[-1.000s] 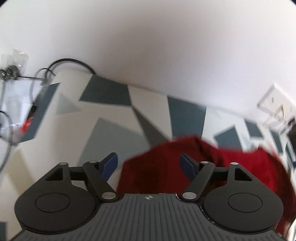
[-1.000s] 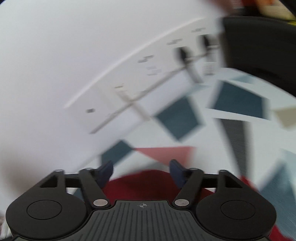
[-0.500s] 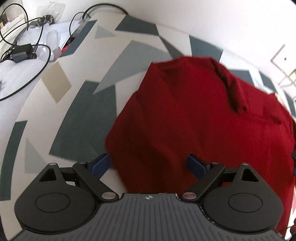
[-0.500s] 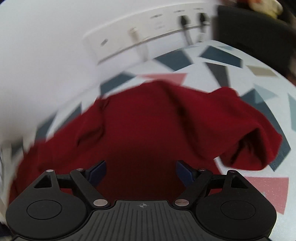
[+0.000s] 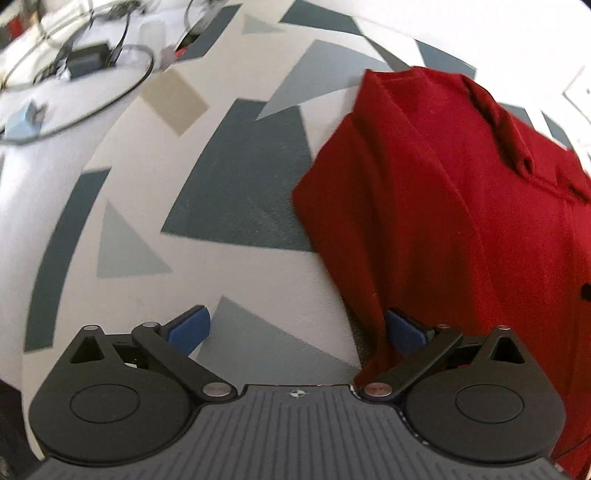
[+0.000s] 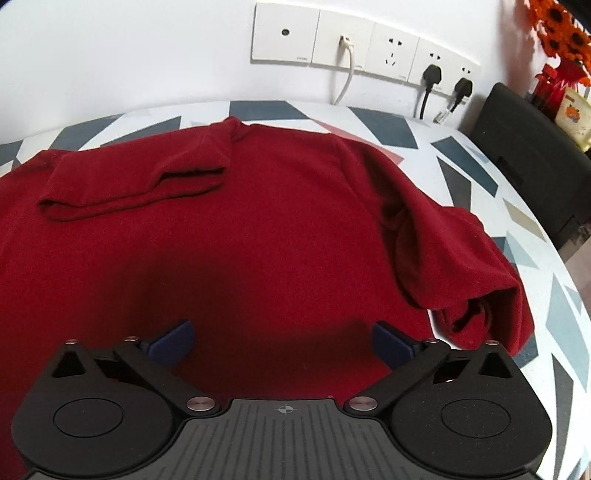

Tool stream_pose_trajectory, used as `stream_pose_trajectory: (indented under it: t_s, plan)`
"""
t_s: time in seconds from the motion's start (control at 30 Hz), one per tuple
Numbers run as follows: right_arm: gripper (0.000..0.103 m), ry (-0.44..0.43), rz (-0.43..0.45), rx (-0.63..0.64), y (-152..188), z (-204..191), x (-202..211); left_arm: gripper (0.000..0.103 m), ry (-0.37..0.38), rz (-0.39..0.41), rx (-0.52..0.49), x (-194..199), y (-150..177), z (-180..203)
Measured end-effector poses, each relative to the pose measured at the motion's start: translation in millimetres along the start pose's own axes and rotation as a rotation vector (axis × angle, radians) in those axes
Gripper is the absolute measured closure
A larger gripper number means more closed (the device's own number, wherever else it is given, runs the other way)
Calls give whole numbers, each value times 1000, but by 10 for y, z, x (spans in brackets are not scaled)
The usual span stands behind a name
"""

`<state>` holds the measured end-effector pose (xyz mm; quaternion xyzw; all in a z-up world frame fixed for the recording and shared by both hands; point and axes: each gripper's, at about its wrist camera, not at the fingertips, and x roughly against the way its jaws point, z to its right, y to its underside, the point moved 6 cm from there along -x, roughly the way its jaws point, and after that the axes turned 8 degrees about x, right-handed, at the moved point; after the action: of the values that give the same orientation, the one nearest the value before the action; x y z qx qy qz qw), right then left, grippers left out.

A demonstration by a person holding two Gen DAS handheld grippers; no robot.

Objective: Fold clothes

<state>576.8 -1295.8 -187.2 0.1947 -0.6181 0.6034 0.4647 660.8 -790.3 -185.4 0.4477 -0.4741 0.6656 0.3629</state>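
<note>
Both hand-held grippers, left (image 5: 297,328) and right (image 6: 282,341), gape wide, holding nothing; red sweater (image 6: 258,229) looks soft, floppy, light; I'd pinch the sleeve cuff (image 6: 480,325) at lower right.

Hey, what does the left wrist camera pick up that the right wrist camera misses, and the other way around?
Only the left wrist view shows the tangle of black cables and a small light-blue block at the table's far left, blurred.

Only the right wrist view shows the white wall socket strip with two black plugs, a black case, orange artificial flowers and the shirt's folded-over sleeve.

Both show the dark red knit shirt lying on the geometric-patterned tablecloth; the left gripper and right gripper are both open.
</note>
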Motion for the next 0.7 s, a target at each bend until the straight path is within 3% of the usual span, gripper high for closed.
stream_pose_trajectory:
  t_s: [0.17, 0.37, 0.47, 0.6, 0.7]
  plan:
    - [1, -43, -30, -126, 24, 74, -33, 0, 10, 7, -3, -4, -24, -4]
    - [1, -37, -24, -127, -13, 66, -69, 0, 18, 57, 56, 12, -14, -19]
    - [1, -41, -68, -146, -31, 21, -44, 0, 26, 103, 47, 38, 16, -18]
    - [8, -153, 4, -64, -31, -277, 232, 0, 30, 126, -35, 99, 5, -22]
    - [8, -363, 82, 78, 25, -688, 564, 0, -24, 251, -103, 343, -31, -106]
